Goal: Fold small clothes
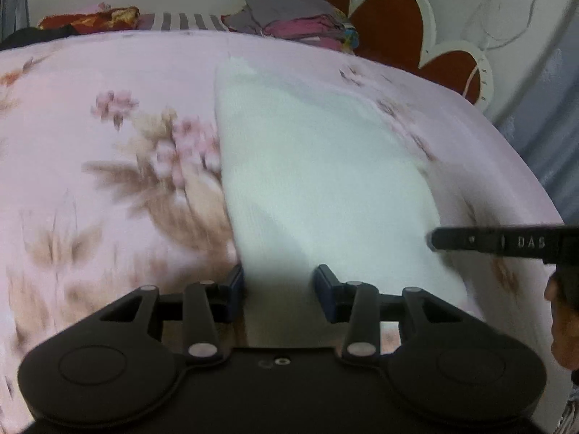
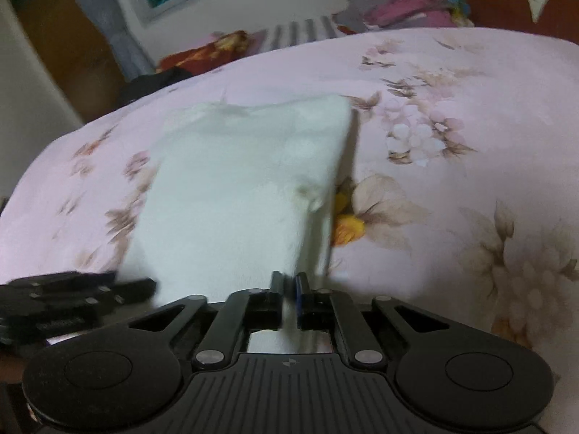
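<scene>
The soft, limp white garment (image 2: 235,195) on the bed (image 2: 452,115) is pinched at its near hem by the right gripper (image 2: 288,285), while the left gripper (image 1: 278,282) fingers straddle it, spread.

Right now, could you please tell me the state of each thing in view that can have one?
white cloth: lying on the bed, near edge pinched and lifted.
right gripper: shut on the cloth's near edge.
left gripper: jaws apart, cloth edge between them.
folded clothes: stacked at the far edge.
</scene>
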Motion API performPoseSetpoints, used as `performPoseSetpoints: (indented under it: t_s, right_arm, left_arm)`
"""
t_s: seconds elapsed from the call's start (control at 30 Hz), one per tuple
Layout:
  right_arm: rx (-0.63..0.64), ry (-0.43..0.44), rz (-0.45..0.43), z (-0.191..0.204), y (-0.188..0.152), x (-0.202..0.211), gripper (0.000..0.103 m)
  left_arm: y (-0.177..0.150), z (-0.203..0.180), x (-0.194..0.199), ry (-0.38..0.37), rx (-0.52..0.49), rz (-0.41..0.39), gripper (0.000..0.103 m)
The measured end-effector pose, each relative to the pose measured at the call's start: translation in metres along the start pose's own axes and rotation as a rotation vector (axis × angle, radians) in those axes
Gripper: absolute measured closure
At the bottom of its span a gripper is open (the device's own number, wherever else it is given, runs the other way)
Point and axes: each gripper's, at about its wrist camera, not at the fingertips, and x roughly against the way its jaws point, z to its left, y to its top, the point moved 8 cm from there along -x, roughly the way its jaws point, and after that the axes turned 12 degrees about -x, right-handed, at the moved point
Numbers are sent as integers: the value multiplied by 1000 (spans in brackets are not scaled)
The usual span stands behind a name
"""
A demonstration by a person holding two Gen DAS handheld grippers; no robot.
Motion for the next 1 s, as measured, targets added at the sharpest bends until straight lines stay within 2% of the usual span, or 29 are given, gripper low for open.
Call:
performPoseSetpoints:
  t_s: [0.1, 0.13, 0.2, 0.3, 0.37, 0.4, 0.43, 0.5, 0.63, 0.67, 0.7, 0.73, 0.77, 0.87, 0.93, 1.0]
  right_arm:
    - [68, -46, 52, -1, -29, -6, 99]
    - [84, -53, 31, -4, -33, -4, 99]
    - [60, -53, 34, -8, -35, 0, 98]
    - [102, -67, 33, -6, -39, 2, 98]
    - [107, -73, 36, -4, -38, 4, 98]
    - [88, -70, 21, -4, -34, 9, 98]
    - [75, -50, -6, -1, -30, 17, 98]
    - [65, -26, -42, 3, -27, 28, 98]
    - [6, 18, -38, -1, -24, 27, 95]
    - [-12, 26, -38, -2, -19, 25, 92]
    - [-26, 23, -52, -5, -12, 24, 70]
    - [-41, 26, -76, -7, -3, 24, 39]
    - [-62, 50, -105, -9, 6, 24, 33]
    - [-95, 70, -141, -12, 31, 20, 33]
    - [-57, 30, -172, -9, 45, 15, 60]
    - [-49, 38, -151, -3, 55, 2, 61]
  left_arm:
    - [-14, -7, 10, 29, 1, -16, 60]
    - [-17, -7, 13, 39, 9, -21, 60]
    - [-19, -8, 15, 51, 11, -24, 60]
    - [-16, -8, 17, 58, 15, -14, 59]
    - [-10, -3, 22, 75, 33, -17, 54]
    - [-8, -1, 27, 91, 50, -31, 43]
    - [-6, 3, 31, 106, 61, -46, 39]
    - [-3, 7, 34, 138, 47, -47, 38]
    - [0, 17, 35, 147, 71, -50, 37]
    - [3, 20, 35, 151, 77, -57, 35]
    - [6, 23, 34, 159, 78, -65, 28]
    - [11, 27, 34, 171, 82, -76, 23]
    - [15, 30, 33, 180, 91, -83, 14]
    - [34, 35, 22, 172, 100, -86, 12]
    - [48, 36, 12, 175, 101, -86, 12]
    - [56, 38, 3, 164, 129, -79, 12]
